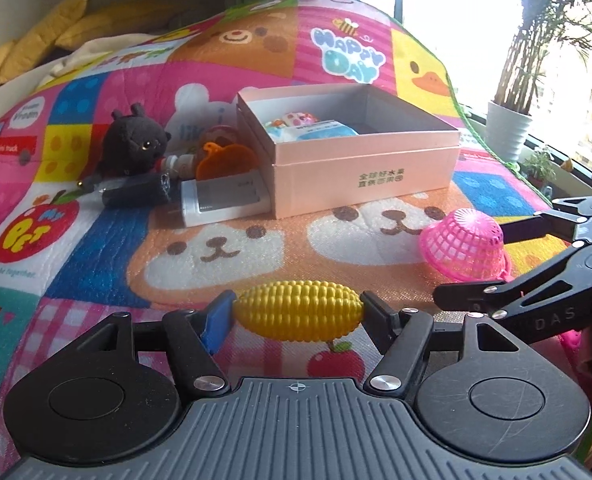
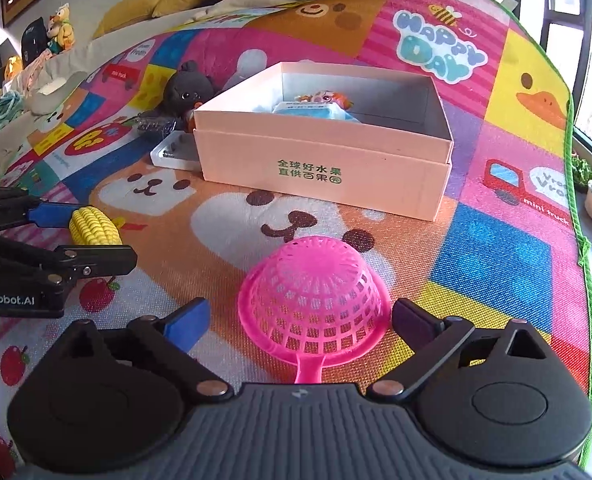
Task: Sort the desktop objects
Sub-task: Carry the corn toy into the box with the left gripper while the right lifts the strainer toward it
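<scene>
My left gripper [image 1: 296, 310] is shut on a yellow toy corn cob [image 1: 298, 310], gripped end to end just above the colourful play mat; the corn also shows in the right wrist view [image 2: 95, 226]. My right gripper [image 2: 302, 320] is open around an upturned pink mesh strainer [image 2: 314, 300] that lies on the mat, fingers apart on either side, its handle pointing toward me. The strainer also shows in the left wrist view [image 1: 462, 244]. An open pink box [image 1: 360, 168] stands behind, holding a blue packet and a small toy; it also shows in the right wrist view [image 2: 324, 168].
Left of the box lie a black plush toy [image 1: 133, 142], an orange plastic piece [image 1: 225, 162], a white charger-like device [image 1: 223, 200] and a dark cylinder [image 1: 135, 192]. The mat's green edge [image 2: 580, 208] drops off at the right. A potted plant [image 1: 508, 128] stands by the window.
</scene>
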`<move>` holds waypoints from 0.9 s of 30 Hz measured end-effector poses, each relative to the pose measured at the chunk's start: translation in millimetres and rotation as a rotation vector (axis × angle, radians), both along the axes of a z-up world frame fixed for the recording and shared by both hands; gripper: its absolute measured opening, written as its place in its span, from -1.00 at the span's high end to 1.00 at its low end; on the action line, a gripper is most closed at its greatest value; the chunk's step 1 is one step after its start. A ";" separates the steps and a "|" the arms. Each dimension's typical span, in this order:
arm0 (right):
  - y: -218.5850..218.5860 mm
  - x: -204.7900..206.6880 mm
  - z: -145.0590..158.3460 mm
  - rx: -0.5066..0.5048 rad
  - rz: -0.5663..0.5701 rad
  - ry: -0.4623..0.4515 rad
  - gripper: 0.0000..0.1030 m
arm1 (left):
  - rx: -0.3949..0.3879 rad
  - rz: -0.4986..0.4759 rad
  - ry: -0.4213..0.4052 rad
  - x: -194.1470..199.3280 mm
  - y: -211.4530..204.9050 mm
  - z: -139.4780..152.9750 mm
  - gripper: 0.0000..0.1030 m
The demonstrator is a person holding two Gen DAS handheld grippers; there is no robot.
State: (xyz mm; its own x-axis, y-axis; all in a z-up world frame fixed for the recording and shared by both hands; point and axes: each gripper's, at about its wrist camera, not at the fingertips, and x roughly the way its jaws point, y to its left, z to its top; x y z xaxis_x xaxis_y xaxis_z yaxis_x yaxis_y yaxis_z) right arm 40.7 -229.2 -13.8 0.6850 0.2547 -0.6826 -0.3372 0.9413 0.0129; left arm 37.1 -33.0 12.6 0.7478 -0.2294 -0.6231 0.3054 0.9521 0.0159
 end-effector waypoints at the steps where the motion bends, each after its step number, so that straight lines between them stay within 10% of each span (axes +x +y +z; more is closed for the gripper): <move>1: 1.6 0.3 0.1 -0.005 0.004 -0.002 -0.88 | 0.002 -0.005 -0.002 -2.7 -1.4 0.4 -0.41; 3: 2.7 -0.7 1.8 -0.004 0.016 -0.009 -0.60 | 0.005 -0.010 -0.006 -7.4 -2.0 2.3 -0.41; 8: -0.9 -14.7 21.5 -0.014 0.019 -0.029 -0.60 | 0.028 -0.044 -0.038 -26.2 -3.2 16.6 -0.41; 17: -23.8 -62.5 123.5 -0.002 -0.020 -0.345 -0.61 | 0.028 -0.101 -0.270 -47.1 -15.6 91.3 -0.41; 27: -53.6 -13.1 220.4 0.147 -0.093 -0.495 -0.61 | -0.028 -0.092 -0.372 26.5 -40.5 148.3 -0.41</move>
